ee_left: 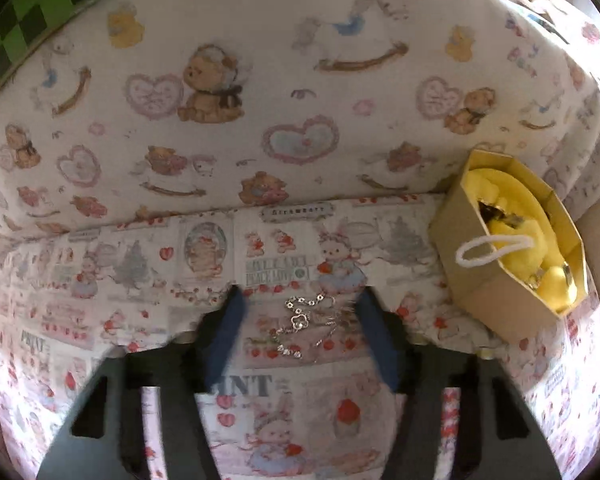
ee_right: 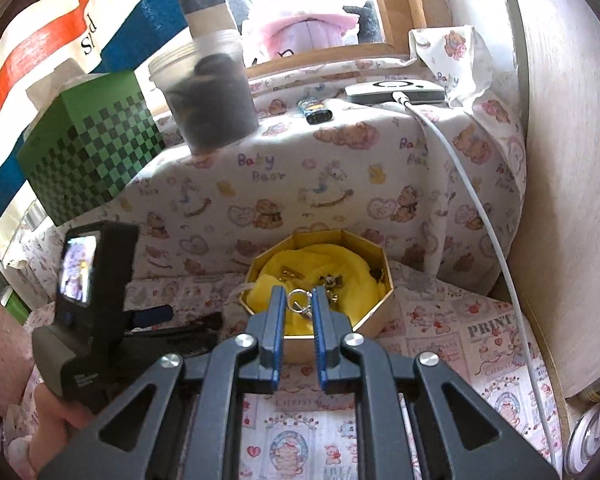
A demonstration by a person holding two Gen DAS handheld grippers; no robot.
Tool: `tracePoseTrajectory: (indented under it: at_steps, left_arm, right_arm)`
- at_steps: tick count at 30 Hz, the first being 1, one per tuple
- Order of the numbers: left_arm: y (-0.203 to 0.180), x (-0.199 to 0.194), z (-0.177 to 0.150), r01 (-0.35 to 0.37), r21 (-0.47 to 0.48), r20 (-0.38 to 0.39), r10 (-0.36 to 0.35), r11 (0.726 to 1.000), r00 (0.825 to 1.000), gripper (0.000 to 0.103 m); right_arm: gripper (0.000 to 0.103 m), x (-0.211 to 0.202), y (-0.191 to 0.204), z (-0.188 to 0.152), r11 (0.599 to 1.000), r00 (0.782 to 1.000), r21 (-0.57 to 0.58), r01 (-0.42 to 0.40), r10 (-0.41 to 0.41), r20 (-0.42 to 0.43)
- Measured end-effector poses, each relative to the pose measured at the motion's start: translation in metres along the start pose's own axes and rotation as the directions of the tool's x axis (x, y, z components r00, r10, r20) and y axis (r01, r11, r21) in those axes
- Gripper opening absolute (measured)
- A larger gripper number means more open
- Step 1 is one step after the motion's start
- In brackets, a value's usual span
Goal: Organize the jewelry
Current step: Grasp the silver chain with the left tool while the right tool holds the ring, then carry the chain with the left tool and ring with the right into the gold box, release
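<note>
A tangle of silver chain jewelry (ee_left: pixel 308 324) with a flower charm lies on the printed cloth. My left gripper (ee_left: pixel 298 300) is open, its blue-padded fingers on either side of the chain. An octagonal gold box (ee_left: pixel 504 240) lined with yellow cloth stands to the right and holds small metal pieces; it also shows in the right wrist view (ee_right: pixel 320 276). My right gripper (ee_right: pixel 299 300) is shut on a silver ring (ee_right: pixel 299 302) and holds it over the box's near edge. The left gripper body (ee_right: pixel 92 312) with its camera is at the left.
A padded bear-print backrest (ee_left: pixel 260 100) rises behind the cloth. On its top are a green checkered box (ee_right: pixel 88 152), a dark plastic tub (ee_right: pixel 208 96), a lighter (ee_right: pixel 315 111) and a white device (ee_right: pixel 396 90) with a cable (ee_right: pixel 472 200) running down the right. A wooden wall (ee_right: pixel 572 160) stands on the right.
</note>
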State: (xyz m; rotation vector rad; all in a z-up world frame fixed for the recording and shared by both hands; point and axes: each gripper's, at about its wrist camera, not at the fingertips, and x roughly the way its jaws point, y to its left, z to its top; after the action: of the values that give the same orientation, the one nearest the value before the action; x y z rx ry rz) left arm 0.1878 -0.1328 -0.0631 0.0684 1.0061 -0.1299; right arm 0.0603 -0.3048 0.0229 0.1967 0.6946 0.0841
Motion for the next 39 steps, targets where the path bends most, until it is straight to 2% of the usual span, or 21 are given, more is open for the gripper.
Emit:
tracePoseTrajectory:
  at_steps: [2, 5, 9, 13, 21, 29, 33, 34, 39]
  left_arm:
    - [0.004, -0.004, -0.003, -0.014, 0.008, 0.007, 0.014, 1.0, 1.0, 0.026]
    - [0.012, -0.006, -0.004, 0.005, -0.008, 0.019, -0.005, 1.0, 1.0, 0.007]
    - [0.027, -0.008, -0.003, 0.073, -0.041, 0.015, -0.073, 0.996, 0.997, 0.005]
    - [0.041, -0.018, 0.002, 0.101, -0.041, 0.033, -0.1, 0.994, 0.994, 0.005]
    - [0.049, -0.095, 0.007, 0.114, -0.011, 0.168, -0.111, 0.993, 0.98, 0.005]
    - [0.042, -0.173, 0.009, 0.192, 0.007, 0.28, -0.186, 0.981, 0.942, 0.005]
    - [0.033, -0.201, 0.022, 0.198, 0.041, 0.319, -0.2, 0.979, 0.926, 0.005]
    - [0.018, -0.203, 0.03, 0.201, 0.048, 0.328, -0.205, 0.978, 0.922, 0.005]
    - [0.005, -0.205, 0.042, 0.245, 0.063, 0.364, -0.251, 0.967, 0.897, 0.005]
  right_arm:
    - [0.012, 0.0, 0.0, 0.0, 1.0, 1.0, 0.0, 0.003, -0.003, -0.002]
    - [0.012, -0.002, -0.001, 0.001, 1.0, 1.0, 0.006, -0.003, 0.003, 0.003]
    - [0.012, -0.001, -0.003, 0.0, 1.0, 1.0, 0.019, 0.003, -0.003, 0.003]
    - [0.012, -0.001, -0.004, -0.001, 1.0, 1.0, 0.027, 0.01, -0.011, 0.003]
    - [0.012, -0.007, -0.005, 0.0, 0.999, 0.999, 0.038, 0.007, -0.008, 0.04]
    - [0.012, -0.029, -0.014, 0.008, 0.994, 0.99, 0.07, -0.079, 0.071, 0.12]
    - [0.012, -0.047, -0.015, 0.017, 0.984, 0.974, 0.061, -0.166, 0.154, 0.164]
    - [0.012, -0.05, -0.014, 0.021, 0.983, 0.971, 0.051, -0.176, 0.164, 0.172]
    - [0.012, -0.051, -0.016, 0.041, 0.984, 0.966, 0.015, -0.176, 0.169, 0.196]
